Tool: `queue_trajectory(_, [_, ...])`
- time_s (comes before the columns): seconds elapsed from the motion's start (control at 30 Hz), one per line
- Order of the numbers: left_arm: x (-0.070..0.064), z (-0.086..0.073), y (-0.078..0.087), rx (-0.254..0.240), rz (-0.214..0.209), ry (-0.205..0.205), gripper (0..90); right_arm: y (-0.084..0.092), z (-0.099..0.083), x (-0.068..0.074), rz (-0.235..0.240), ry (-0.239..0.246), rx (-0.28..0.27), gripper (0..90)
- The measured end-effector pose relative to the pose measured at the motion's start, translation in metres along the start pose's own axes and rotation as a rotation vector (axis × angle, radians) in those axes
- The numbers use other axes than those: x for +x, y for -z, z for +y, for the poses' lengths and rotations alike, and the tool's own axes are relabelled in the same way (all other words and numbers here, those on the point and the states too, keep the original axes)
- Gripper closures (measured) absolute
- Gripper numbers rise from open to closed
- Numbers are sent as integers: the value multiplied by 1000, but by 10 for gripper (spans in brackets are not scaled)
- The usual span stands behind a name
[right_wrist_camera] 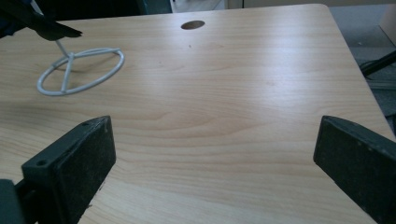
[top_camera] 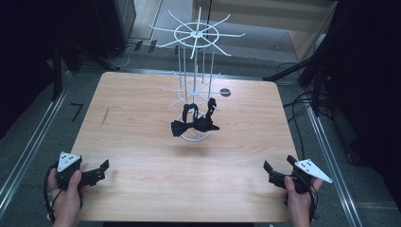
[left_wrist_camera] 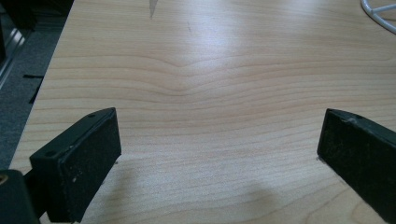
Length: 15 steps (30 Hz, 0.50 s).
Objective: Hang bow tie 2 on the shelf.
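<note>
So the black bow tie [top_camera: 194,126] hangs low on the white wire rack [top_camera: 196,35], about 12 o'clock from both hands, mid-table. Looks soft, floppy and light, probably not slippery; best pinched at the centre knot, not a wing. Its long axis runs roughly 9 to 3 o'clock, straps looping up. The left gripper [top_camera: 101,171] and right gripper [top_camera: 270,171] both sit spread wide, holding nothing, well apart from it near the table [top_camera: 142,189] edge

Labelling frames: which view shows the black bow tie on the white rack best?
High view: the whole black bow tie hangs low on the white rack. The right gripper view catches just a dark edge of it; the left gripper view shows a sliver of rack base.
</note>
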State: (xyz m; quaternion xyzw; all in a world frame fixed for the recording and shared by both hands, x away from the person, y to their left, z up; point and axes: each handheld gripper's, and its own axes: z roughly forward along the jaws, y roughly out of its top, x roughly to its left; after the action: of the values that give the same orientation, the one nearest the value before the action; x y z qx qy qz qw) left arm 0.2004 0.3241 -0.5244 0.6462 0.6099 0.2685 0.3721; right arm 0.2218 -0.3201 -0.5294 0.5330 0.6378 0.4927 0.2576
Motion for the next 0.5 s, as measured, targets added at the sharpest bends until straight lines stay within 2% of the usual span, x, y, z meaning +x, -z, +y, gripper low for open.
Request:
queue_trajectory(0.2, [0, 0, 0, -1, 1, 1, 0, 5, -7, -12, -20, -28, 18, 0])
queue_trajectory(0.5, [0, 0, 0, 0, 1, 1, 0, 16, -16, -21, -31, -6, 53, 0])
